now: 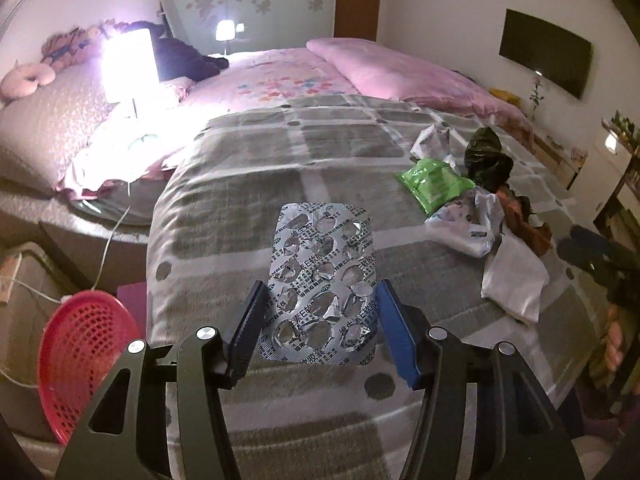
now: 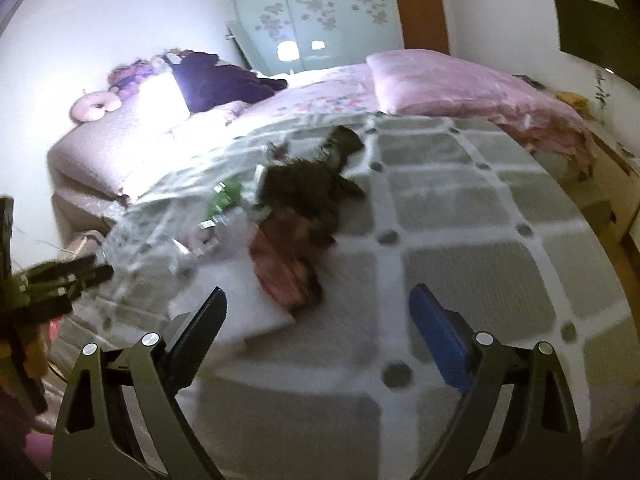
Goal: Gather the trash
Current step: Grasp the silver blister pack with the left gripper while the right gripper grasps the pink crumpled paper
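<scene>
**Bedroom surroundings**

A grey checked blanket (image 1: 248,184) covers the near bed. Behind it lie a pink quilt (image 1: 400,76) and a floral sheet (image 1: 276,80). A lit table lamp (image 1: 130,64) glares at left, near plush toys (image 1: 68,46). A dark wall-mounted screen (image 1: 546,58) hangs at right. A flower-patterned wardrobe (image 2: 320,12) stands behind.

Bed with grey checked blanket (image 1: 248,184); on it, clustered: green packet (image 1: 434,182), white plastic bag (image 1: 466,226), dark crumpled bag (image 1: 486,156), orange-brown wrapper (image 2: 280,264), white paper (image 1: 514,280). Pink quilt (image 1: 420,76) beyond.
</scene>
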The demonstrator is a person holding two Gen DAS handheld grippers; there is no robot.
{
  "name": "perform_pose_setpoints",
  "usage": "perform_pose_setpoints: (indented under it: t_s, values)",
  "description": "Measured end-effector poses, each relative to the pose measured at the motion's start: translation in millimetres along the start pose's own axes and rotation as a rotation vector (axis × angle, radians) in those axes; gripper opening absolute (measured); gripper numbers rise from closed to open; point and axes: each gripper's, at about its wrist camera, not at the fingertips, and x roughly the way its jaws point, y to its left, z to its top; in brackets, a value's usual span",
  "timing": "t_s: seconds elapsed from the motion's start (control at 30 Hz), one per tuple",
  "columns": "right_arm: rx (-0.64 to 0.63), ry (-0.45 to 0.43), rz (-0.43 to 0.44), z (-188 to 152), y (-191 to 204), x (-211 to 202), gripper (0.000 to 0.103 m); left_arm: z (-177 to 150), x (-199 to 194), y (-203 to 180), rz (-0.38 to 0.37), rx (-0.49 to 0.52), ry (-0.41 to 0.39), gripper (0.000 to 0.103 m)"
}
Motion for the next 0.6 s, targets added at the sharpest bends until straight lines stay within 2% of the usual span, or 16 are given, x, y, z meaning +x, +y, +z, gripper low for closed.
perform_pose_setpoints:
  t_s: [0.3,0.6]
  values:
    - [-0.014,0.069,0.023,19.2,7.0,37.4,0.072,-10.7,-1.5,12.7,-0.023,-0.055,-0.001,0.054]
    - [-0.041,0.096,0.042,20.3,7.2,46.4,0.047,-13.4,0.8,17.3,-0.022,-0.066,0.005,0.054]
